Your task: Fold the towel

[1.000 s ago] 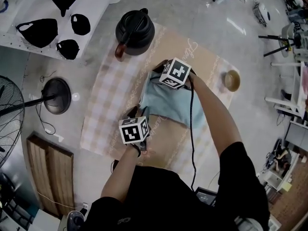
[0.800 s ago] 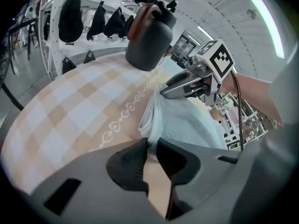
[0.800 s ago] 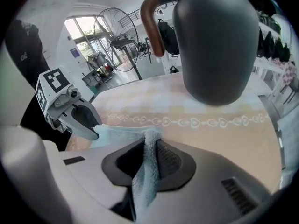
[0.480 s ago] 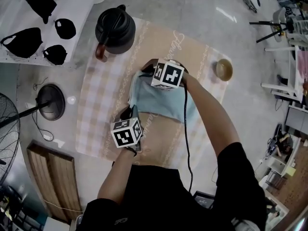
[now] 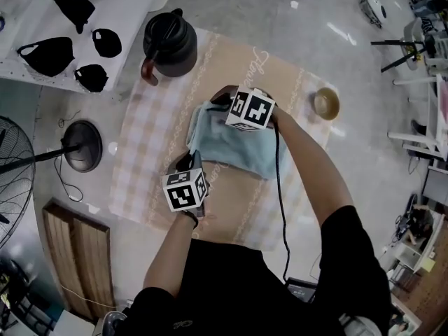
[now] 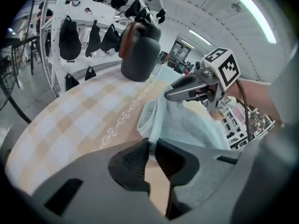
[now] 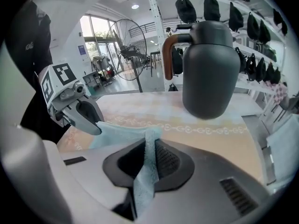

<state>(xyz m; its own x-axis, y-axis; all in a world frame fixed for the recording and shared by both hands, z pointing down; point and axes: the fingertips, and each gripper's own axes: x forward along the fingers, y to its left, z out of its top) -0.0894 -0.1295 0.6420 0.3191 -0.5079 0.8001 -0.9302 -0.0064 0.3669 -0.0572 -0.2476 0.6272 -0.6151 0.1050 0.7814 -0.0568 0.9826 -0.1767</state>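
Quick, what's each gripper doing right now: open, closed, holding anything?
Left gripper: closed on a towel edge.
Right gripper: closed on the towel as well.

The towel [image 5: 238, 145] is a pale blue, soft-piled cloth lying rumpled near the middle of the checked tablecloth [image 5: 150, 152], a little right of its centre. Its left edge is held at 2 corners: the near-left corner is pinched between the jaws of the left gripper [image 5: 187, 162], and the far-left corner between those of the right gripper [image 5: 214, 105]. The edge runs slack between them, and the right part rests on the cloth.
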